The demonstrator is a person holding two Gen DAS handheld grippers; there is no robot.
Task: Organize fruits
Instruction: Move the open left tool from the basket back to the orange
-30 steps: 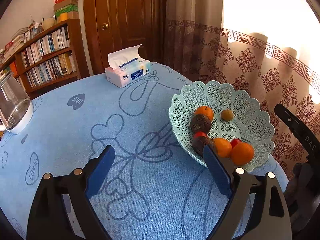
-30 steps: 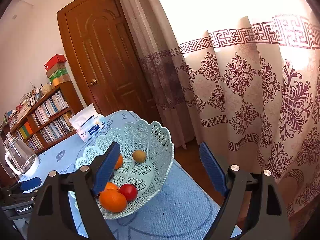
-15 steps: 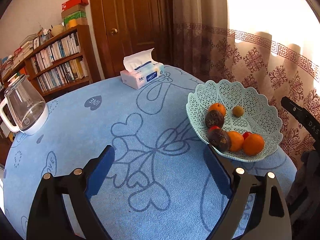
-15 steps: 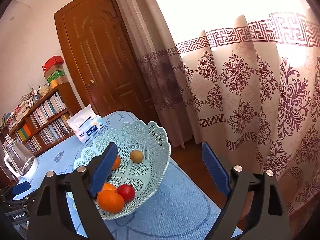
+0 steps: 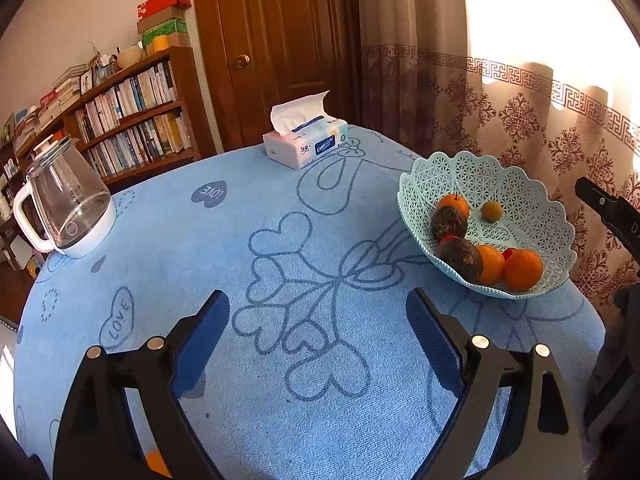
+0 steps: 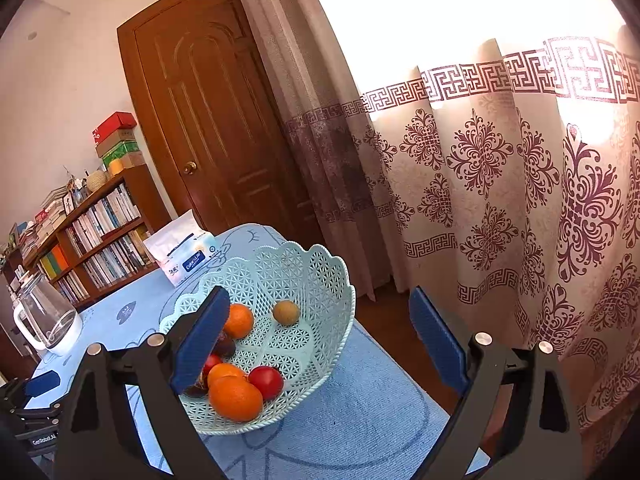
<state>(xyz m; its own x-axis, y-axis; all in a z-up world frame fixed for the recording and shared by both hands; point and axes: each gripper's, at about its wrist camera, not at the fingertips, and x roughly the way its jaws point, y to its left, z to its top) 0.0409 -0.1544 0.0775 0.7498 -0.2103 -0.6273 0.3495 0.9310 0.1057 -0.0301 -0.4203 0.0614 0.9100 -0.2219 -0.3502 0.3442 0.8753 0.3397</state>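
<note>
While "LOVE" shows in hearts printed on the blue tablecloth (image 5: 168, 264), the tissue box (image 5: 306, 148) at the far side reads "Color&Life"; a glass kettle (image 5: 66, 210) stands far left, before a bookshelf (image 5: 132, 120); at right, the pale green basket (image 5: 532, 204) holds three oranges, two dark fruits, two red ones, partly hidden, and a small yellow-green one; the left gripper (image 5: 318, 342) hangs over bare cloth, jaws apart and empty; the right gripper (image 6: 320, 330), likewise spread, hangs near the basket.
</note>
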